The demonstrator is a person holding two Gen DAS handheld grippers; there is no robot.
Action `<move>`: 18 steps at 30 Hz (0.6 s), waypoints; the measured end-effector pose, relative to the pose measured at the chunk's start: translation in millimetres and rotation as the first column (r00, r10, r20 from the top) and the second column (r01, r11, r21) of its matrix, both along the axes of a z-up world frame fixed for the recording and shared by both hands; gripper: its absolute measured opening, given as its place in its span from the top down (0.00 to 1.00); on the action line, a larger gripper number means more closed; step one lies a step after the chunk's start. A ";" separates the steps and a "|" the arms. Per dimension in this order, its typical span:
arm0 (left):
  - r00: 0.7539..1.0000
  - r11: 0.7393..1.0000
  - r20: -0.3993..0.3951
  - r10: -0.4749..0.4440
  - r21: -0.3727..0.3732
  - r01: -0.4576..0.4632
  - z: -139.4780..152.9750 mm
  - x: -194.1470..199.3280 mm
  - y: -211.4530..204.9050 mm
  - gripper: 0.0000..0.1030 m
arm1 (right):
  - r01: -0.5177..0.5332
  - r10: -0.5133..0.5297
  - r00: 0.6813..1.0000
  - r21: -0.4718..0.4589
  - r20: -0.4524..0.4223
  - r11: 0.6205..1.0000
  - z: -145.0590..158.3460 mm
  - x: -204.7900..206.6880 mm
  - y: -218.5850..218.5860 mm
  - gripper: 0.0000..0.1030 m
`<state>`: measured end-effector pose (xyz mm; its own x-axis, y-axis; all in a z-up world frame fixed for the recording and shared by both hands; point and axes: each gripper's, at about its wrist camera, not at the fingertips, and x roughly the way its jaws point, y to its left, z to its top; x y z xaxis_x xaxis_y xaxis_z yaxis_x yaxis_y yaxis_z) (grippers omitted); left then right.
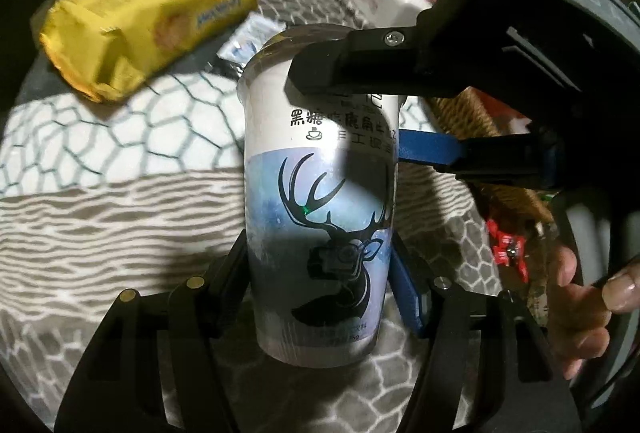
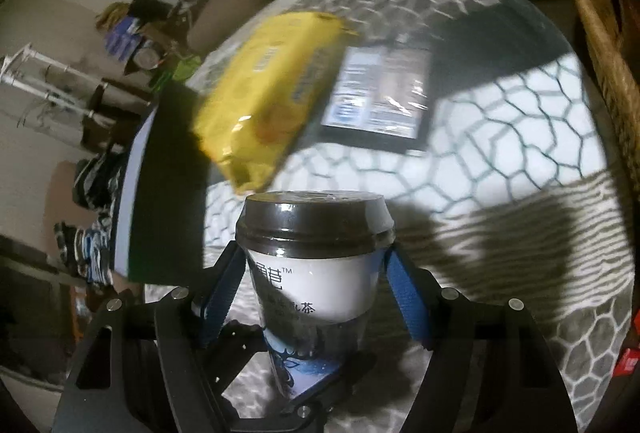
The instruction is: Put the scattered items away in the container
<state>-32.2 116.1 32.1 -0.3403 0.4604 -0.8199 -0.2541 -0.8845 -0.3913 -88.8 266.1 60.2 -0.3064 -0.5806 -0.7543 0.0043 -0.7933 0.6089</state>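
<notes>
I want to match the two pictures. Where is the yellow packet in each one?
Left wrist view: the yellow packet lies at the upper left, behind and left of the deer cup.
Right wrist view: the yellow packet lies just above the middle, behind the cup's dark lid.
Shared landmark: the deer cup, standing on the grey patterned cloth in both views.

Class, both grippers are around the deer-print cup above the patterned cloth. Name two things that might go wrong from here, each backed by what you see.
1. Both the left gripper and the right gripper close on one cup; uneven squeezing might crush or tip it.
2. The yellow packet lies just beyond the cup, and the basket stands off to the side, so swinging the cup across may knock the packet.
</notes>
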 end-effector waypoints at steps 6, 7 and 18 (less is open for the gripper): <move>1.000 1.000 0.026 0.000 0.004 0.000 -15.6 -3.1 9.6 0.41 | 0.029 -0.028 0.999 -0.043 0.029 0.999 -25.2 -4.1 16.4 0.28; 1.000 1.000 0.026 -0.001 0.007 0.001 -15.8 -2.9 9.4 0.41 | 0.026 -0.025 0.999 -0.043 0.025 0.999 -25.1 -4.1 15.7 0.28; 0.997 0.999 -0.069 0.031 0.010 -0.031 23.4 11.4 -39.2 0.25 | 0.025 -0.025 0.999 -0.022 -0.021 0.999 16.4 -2.8 19.1 0.21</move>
